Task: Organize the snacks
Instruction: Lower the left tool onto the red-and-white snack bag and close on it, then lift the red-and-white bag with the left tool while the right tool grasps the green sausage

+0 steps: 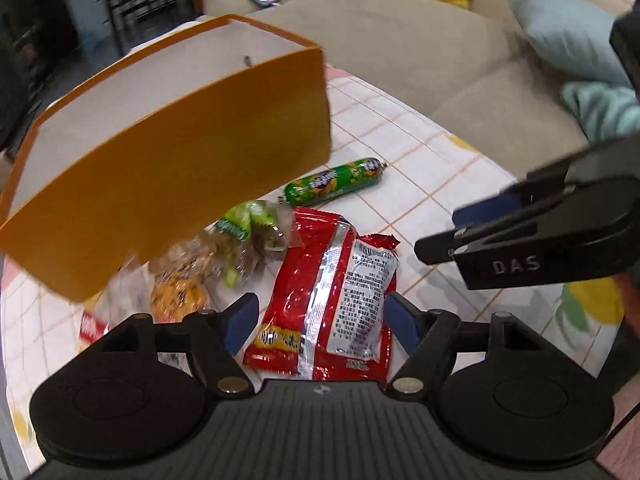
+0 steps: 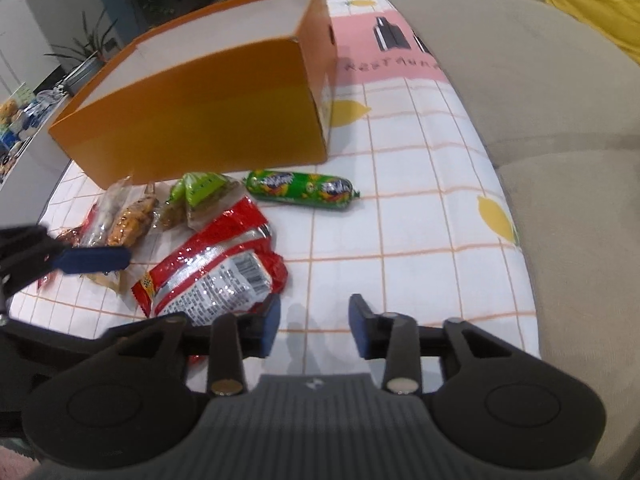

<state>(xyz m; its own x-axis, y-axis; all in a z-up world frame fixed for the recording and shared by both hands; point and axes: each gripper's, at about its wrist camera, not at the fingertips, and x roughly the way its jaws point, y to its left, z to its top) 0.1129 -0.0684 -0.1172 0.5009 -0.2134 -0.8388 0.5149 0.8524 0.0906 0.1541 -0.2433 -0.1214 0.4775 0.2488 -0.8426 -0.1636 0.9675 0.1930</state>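
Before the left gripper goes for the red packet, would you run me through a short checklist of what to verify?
1. Left gripper open: ok, fingers apart, nothing held.
2. Red packet lined up: ok, it lies between the left fingers, flat on the tablecloth.
3. Packet free of the other snacks: ok, nothing lies on it; the clear bags lie beside it.
4. Right gripper out of the way: ok, open over bare cloth beside the packet.
5. Orange box upright, open side up: ok.
6. Room inside the box: cannot tell, its floor is hidden.
7. Green sausage clear of the path: ok, lying apart near the box.
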